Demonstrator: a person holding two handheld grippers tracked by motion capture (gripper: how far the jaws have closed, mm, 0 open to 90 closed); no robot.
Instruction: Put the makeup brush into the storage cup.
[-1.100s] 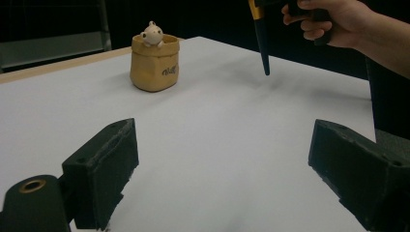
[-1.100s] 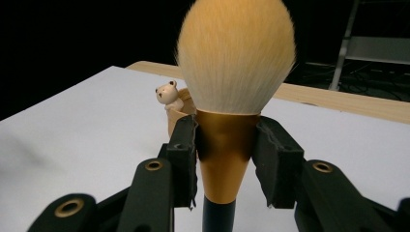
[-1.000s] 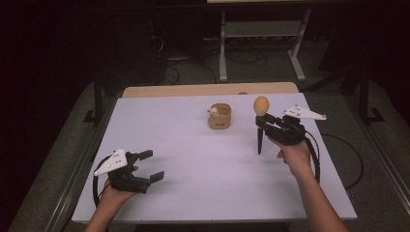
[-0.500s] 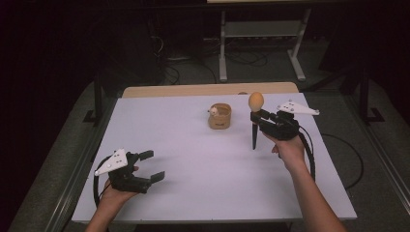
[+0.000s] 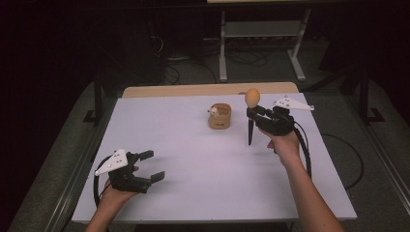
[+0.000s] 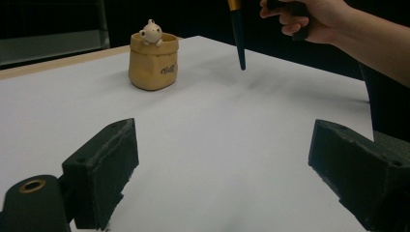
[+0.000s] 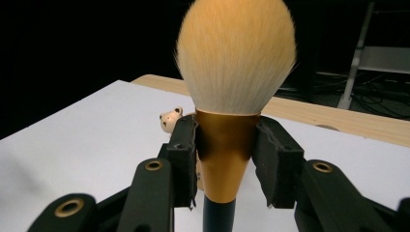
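High view: right gripper (image 5: 255,112) clamped on makeup brush (image 5: 251,116), held upright above the white table (image 5: 193,164), bristle head up, dark handle tip pointing down and clear of the surface. Brush just beside the small tan pot (image 5: 220,116), to its right, not touching. Left gripper (image 5: 147,166) resting low at the near left edge, jaws wide, nothing between them, well apart from pot and brush. Likely step: lowering handle into pot. Risk: tip landing on the rim instead of the opening, tipping or pushing the light pot.

Left gripper view: pot (image 6: 153,62) upright, small animal figure (image 6: 150,33) at its rim. Brush handle (image 6: 238,34) hanging to the right of it, tip off the table (image 6: 217,145). Figure taking up part of the opening; handle could catch on it. Left jaws too far off to steady the pot if nudged.

Right gripper view: pads pressed on the gold ferrule (image 7: 225,154) below the bristles (image 7: 236,53). Ferrule tapered and smooth; slip downward or swing in the grip possible on contact. Pot largely hidden behind brush and jaws, figure (image 7: 170,119) peeking at left, so aim hard to judge from here.
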